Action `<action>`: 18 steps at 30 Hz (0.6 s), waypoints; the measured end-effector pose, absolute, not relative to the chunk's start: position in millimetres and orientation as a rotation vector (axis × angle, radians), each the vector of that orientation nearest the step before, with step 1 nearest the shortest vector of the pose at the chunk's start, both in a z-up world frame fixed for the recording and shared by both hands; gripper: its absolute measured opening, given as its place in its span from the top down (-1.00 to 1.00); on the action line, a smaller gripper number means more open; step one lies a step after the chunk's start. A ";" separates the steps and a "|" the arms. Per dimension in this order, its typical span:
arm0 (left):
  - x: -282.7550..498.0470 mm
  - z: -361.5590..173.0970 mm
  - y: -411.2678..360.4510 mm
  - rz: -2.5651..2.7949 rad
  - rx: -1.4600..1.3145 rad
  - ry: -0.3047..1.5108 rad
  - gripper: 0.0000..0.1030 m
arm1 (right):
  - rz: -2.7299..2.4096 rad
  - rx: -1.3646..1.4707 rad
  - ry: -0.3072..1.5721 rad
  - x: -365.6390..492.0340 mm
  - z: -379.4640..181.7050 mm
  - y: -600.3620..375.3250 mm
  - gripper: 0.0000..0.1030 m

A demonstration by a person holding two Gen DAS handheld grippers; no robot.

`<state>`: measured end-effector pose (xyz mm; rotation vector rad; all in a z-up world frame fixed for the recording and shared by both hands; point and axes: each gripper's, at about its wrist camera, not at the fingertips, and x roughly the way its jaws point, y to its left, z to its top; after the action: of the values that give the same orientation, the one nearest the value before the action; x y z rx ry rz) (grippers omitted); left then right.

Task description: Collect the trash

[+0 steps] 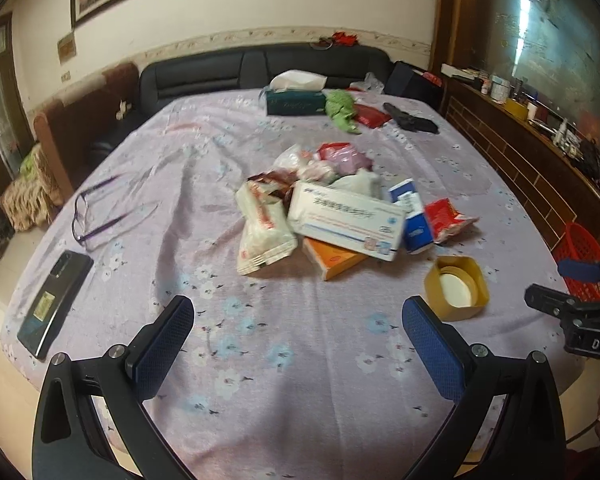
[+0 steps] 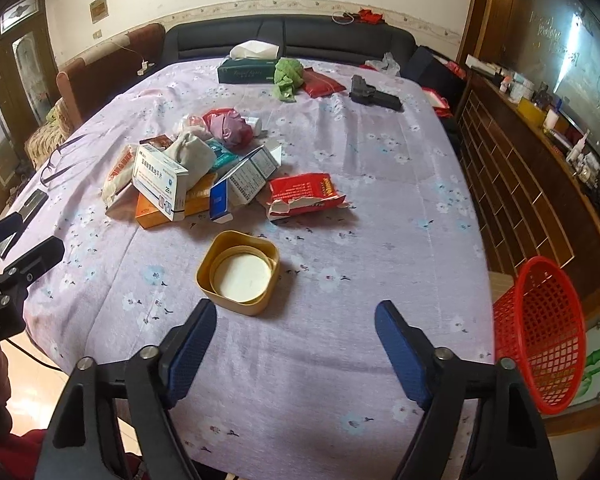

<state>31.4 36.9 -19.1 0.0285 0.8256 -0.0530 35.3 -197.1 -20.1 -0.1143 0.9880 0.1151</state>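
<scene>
A pile of trash lies mid-table: a white medicine box point(image 1: 346, 220) point(image 2: 160, 182), an orange box point(image 1: 334, 260) point(image 2: 168, 208), a white wrapper point(image 1: 262, 232), blue-and-white boxes point(image 1: 412, 216) point(image 2: 244, 182), a torn red packet point(image 1: 446, 218) point(image 2: 304, 194) and crumpled bags point(image 2: 228, 126). A gold lid point(image 1: 456, 284) point(image 2: 240, 272) lies nearer. A red mesh basket point(image 2: 540, 336) point(image 1: 580, 252) stands off the table's right edge. My left gripper point(image 1: 298, 332) is open and empty above the cloth. My right gripper point(image 2: 296, 336) is open and empty, just behind the lid.
On the purple floral tablecloth point(image 1: 284, 360) lie a phone point(image 1: 56, 304), glasses point(image 1: 96, 212), a tissue box point(image 1: 296, 100) point(image 2: 246, 70), a green cloth point(image 2: 288, 76), a red pouch point(image 2: 320, 82) and a black object point(image 2: 374, 94). A wooden cabinet point(image 2: 540, 184) stands right, a sofa behind.
</scene>
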 end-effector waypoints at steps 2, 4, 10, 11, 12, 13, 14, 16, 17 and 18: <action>42.5 -20.8 51.0 -0.042 0.002 0.844 -1.00 | 0.120 -0.098 1.000 38.9 -22.6 -194.8 -0.54; 55.6 -21.6 65.4 -0.050 -0.045 0.867 -0.99 | 0.127 -0.077 1.013 42.5 -24.7 -193.7 -0.40; 114.9 -38.1 98.7 -0.089 -0.198 0.977 -0.72 | 0.105 -0.035 1.041 50.5 -29.8 -193.1 -0.19; 127.0 -44.8 101.8 -0.098 -0.227 1.001 -0.65 | 0.095 -0.033 1.040 51.3 -29.3 -193.7 -0.19; 135.2 -49.7 103.6 -0.103 -0.248 1.018 -0.60 | 0.085 -0.029 1.039 51.6 -28.6 -195.1 -0.19; 143.2 -55.1 105.2 -0.114 -0.270 1.035 -0.57 | 0.075 -0.020 1.038 51.9 -28.0 -197.1 -0.19; 152.1 -60.9 106.3 -0.127 -0.291 1.053 -0.47 | 0.063 -0.012 1.038 52.0 -27.6 -199.6 -0.19; 166.9 -71.0 106.1 -0.145 -0.314 1.091 -0.27 | 0.046 0.013 1.041 52.2 -27.3 -205.5 -0.19; 175.4 -77.2 105.7 -0.168 -0.325 1.109 -0.24 | 0.041 0.026 1.043 52.3 -26.9 -208.4 -0.19; 179.8 -80.9 105.1 -0.179 -0.329 1.119 -0.24 | 0.037 0.035 1.043 53.0 -26.5 -210.5 -0.19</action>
<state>179.8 105.1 -80.9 -0.3289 1.1186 -0.1790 53.0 -210.5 -26.5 0.0354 1.0426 0.0372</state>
